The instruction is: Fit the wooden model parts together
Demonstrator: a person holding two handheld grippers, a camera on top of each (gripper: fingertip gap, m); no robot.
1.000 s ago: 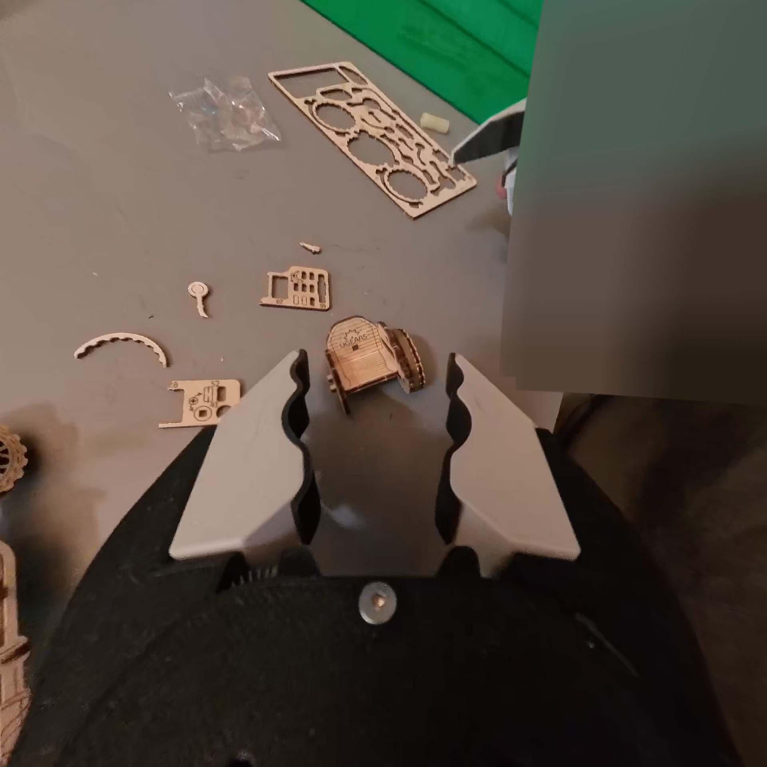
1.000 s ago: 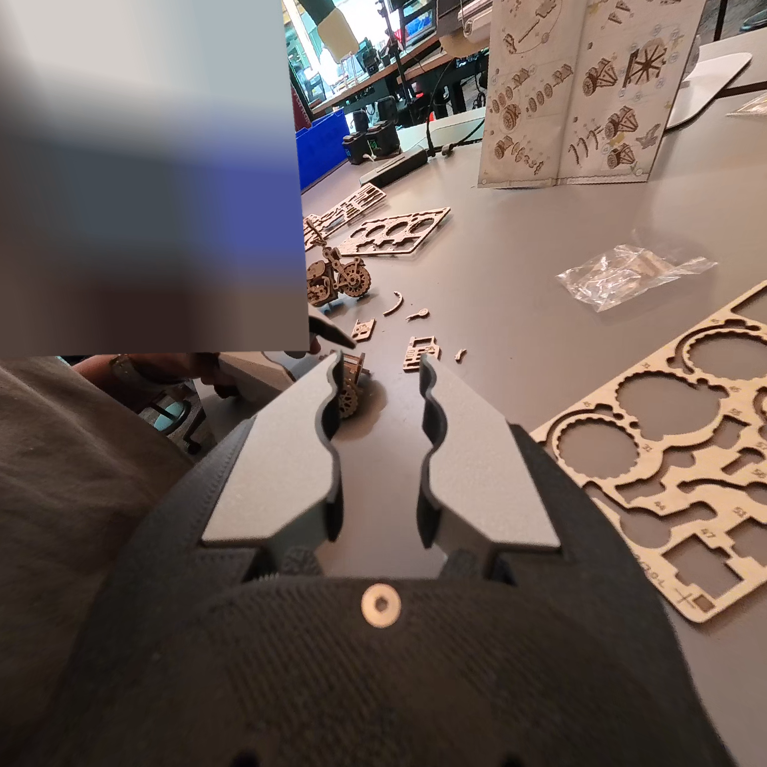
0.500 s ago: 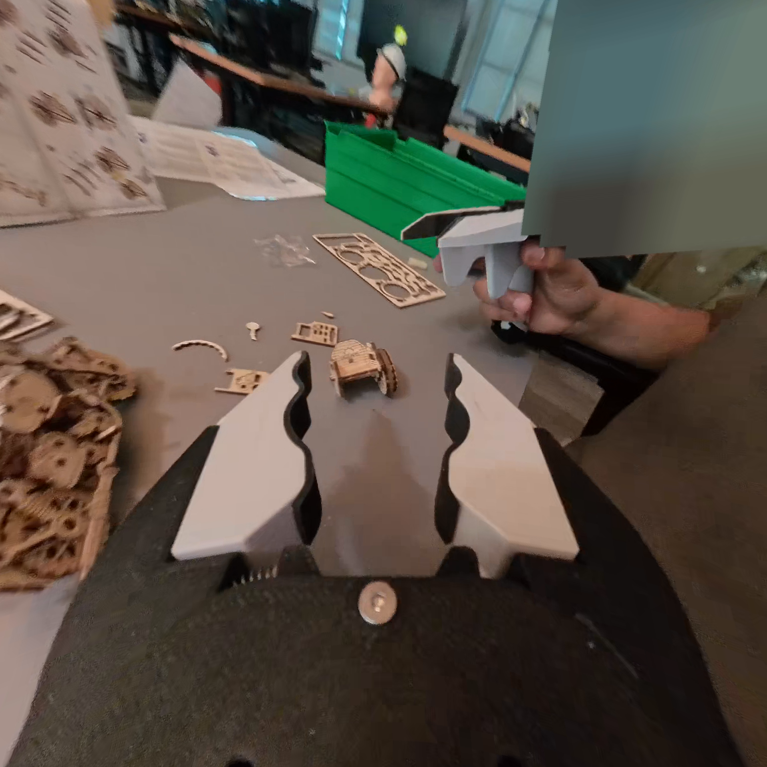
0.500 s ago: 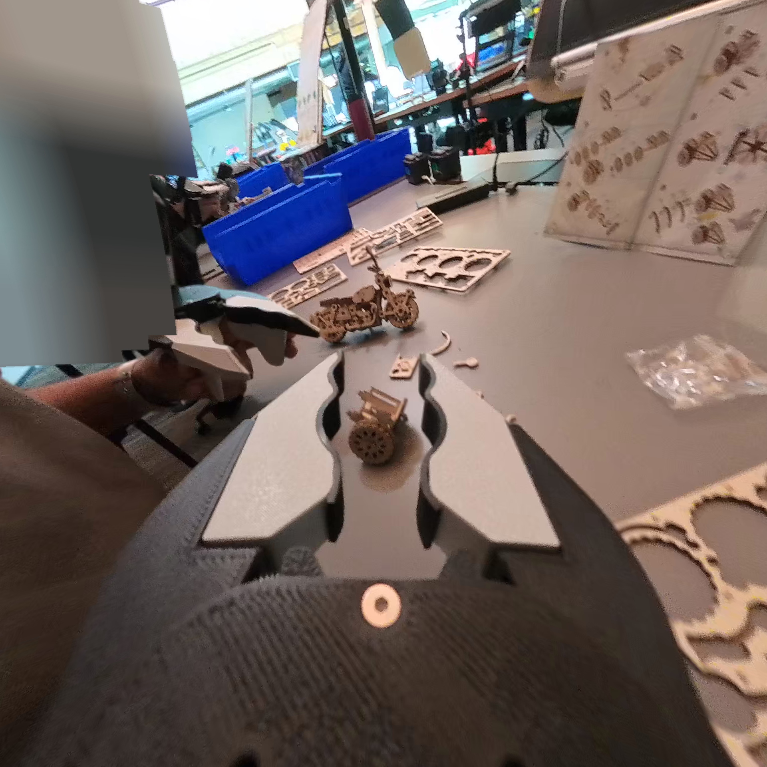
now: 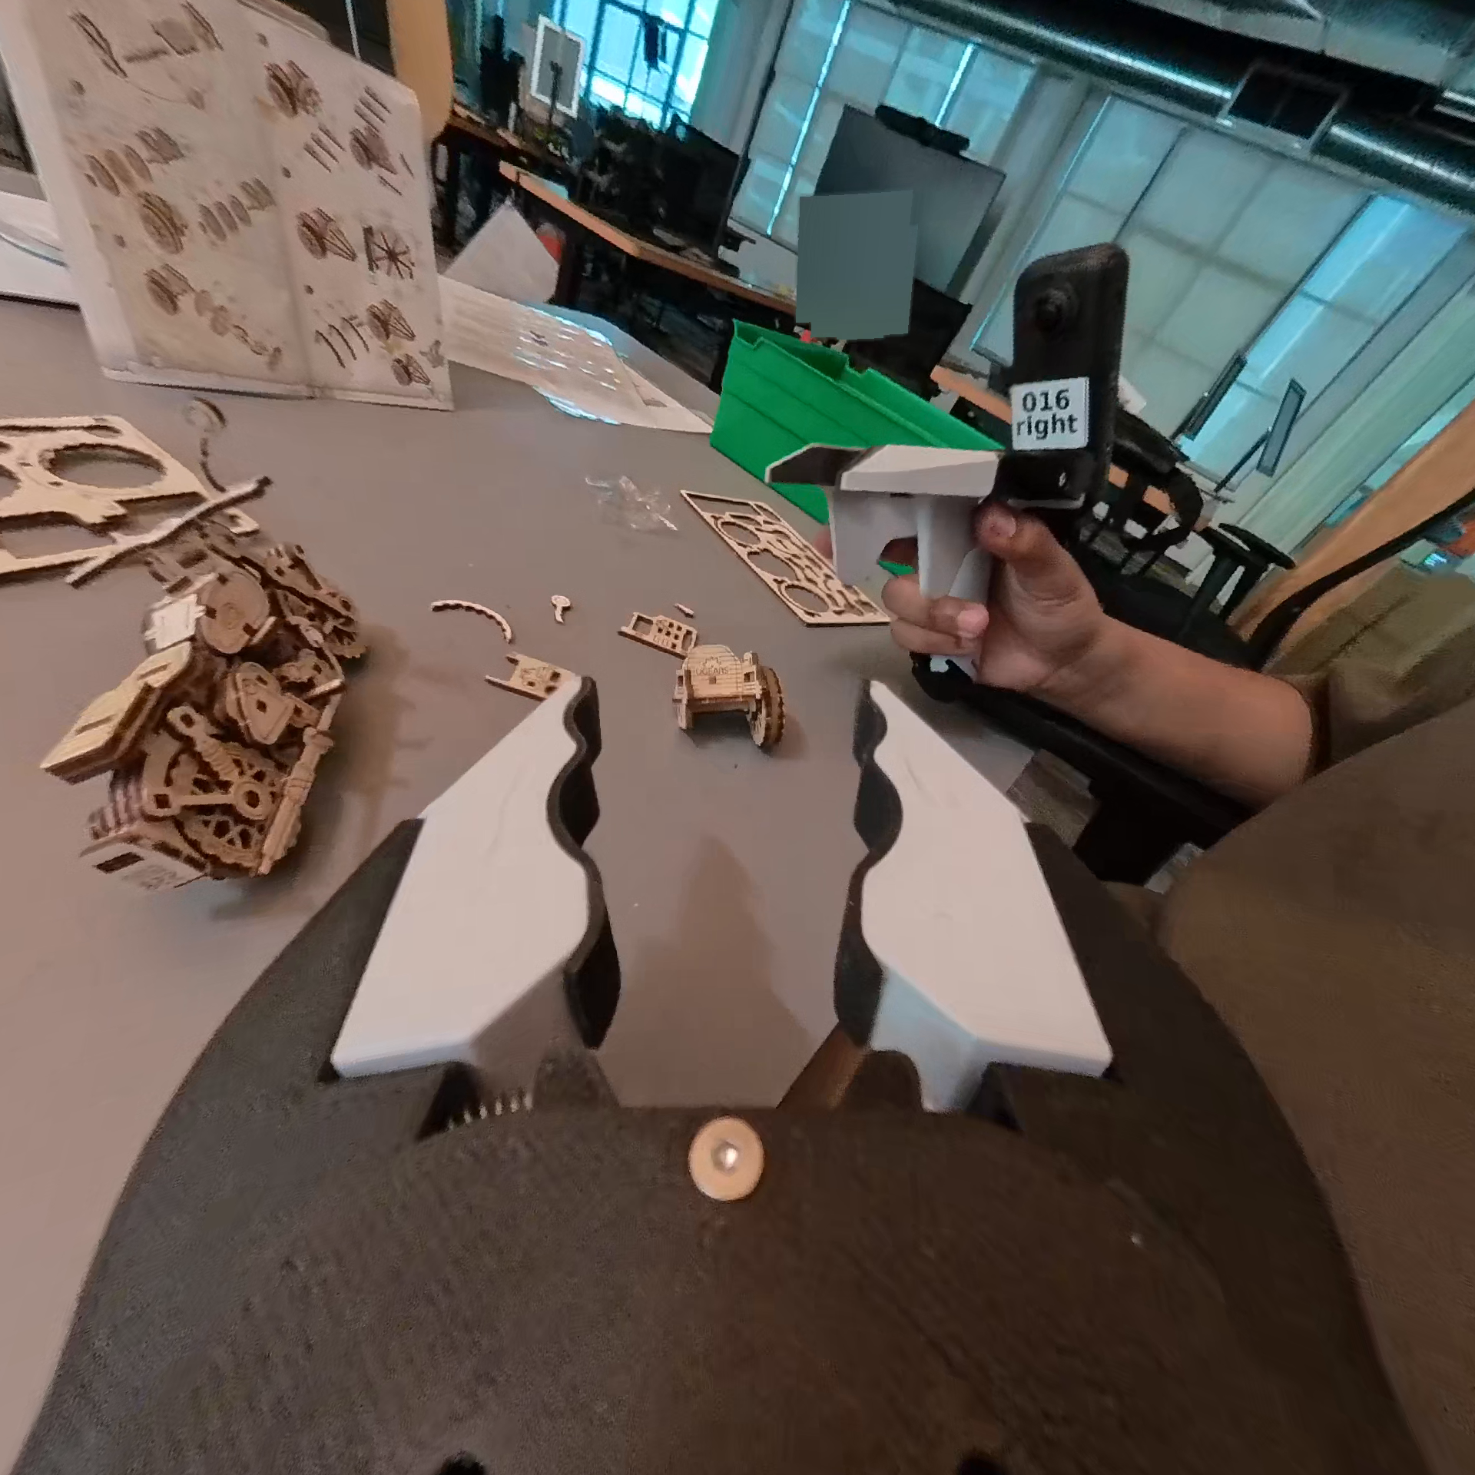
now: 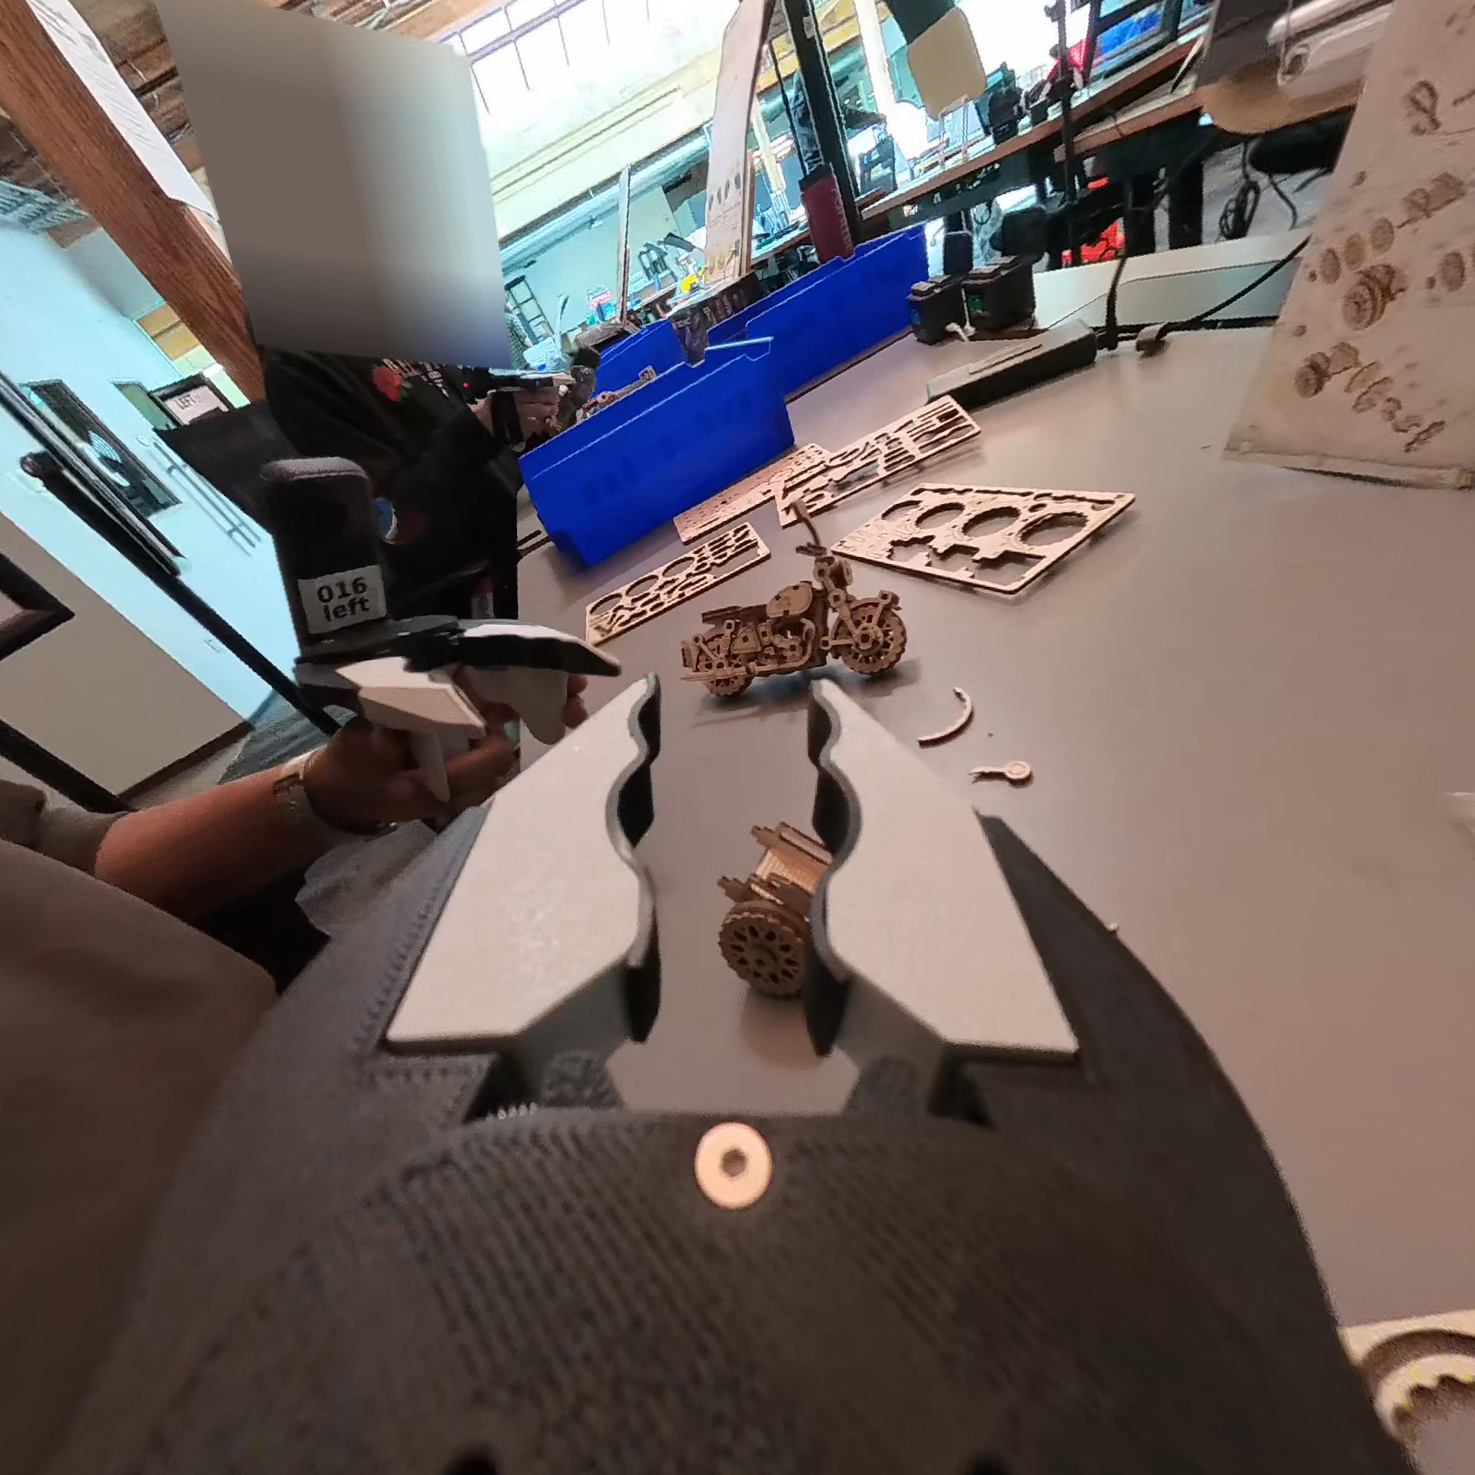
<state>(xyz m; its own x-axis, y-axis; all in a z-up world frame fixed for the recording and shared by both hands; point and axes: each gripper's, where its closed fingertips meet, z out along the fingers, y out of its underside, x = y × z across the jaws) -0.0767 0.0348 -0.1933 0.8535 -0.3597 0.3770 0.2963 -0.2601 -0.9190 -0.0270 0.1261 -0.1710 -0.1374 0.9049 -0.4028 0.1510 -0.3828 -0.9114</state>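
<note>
**Pale wood sidecar sits free between two raised, empty grippers**

Wood, laser-cut and pale, makes up the little sidecar (image 5: pixel 728 696) I am working on. From my left gripper (image 5: pixel 725 722) it stands at twelve o'clock on the grey table (image 5: pixel 399 511), just past the fingertips. The jaws are wide apart and hold nothing, lifted clear, I judge, to leave it resting. My right gripper (image 6: pixel 733 718) is likewise spread and empty, with the sidecar showing low between its fingers. It has a boxy slatted body and one spoked wheel. Loose parts (image 5: pixel 527 678) lie at eleven, the finished motorcycle (image 6: pixel 794 630) farther off, cut-out sheets (image 6: pixel 982 535) beyond.
</note>
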